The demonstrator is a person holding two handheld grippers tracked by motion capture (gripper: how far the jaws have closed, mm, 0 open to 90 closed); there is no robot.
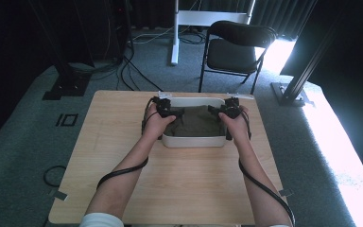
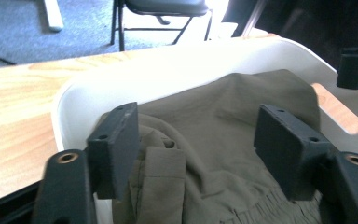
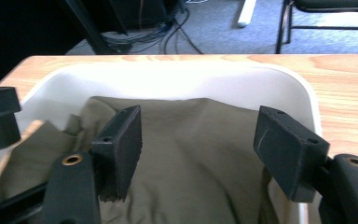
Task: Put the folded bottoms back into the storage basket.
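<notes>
In the high view, nearest the camera, we are seeing two bare forearms coming up from the bottom edge over the light wooden table [image 1: 123, 142], each trailing a black cable. The left gripper [image 1: 176, 113] and the right gripper [image 1: 213, 111] are hovering at opposite ends of a white rectangular plastic tub [image 1: 194, 141], which is sitting toward the far middle of the table. Inside the tub an olive-green folded cloth garment [image 1: 196, 122] is lying. Beyond the table a black folding chair [image 1: 234, 49] is standing on the grey carpet.

In the left gripper view, the two black jaws are rising from the bottom and standing well apart, open, with nothing pinched. We are looking between them at the garment [image 2: 214, 140], which is lying loosely in the tub [image 2: 74, 102] under the jaws; whether the pads are brushing it we cannot tell. The other gripper's black tip is showing at the right edge.

In the right gripper view, the jaws are likewise standing wide open over the garment [image 3: 191, 140], gripping nothing. The tub's far wall [image 3: 168, 79] is curving behind it, and the other gripper's black body is showing at the left edge.
</notes>
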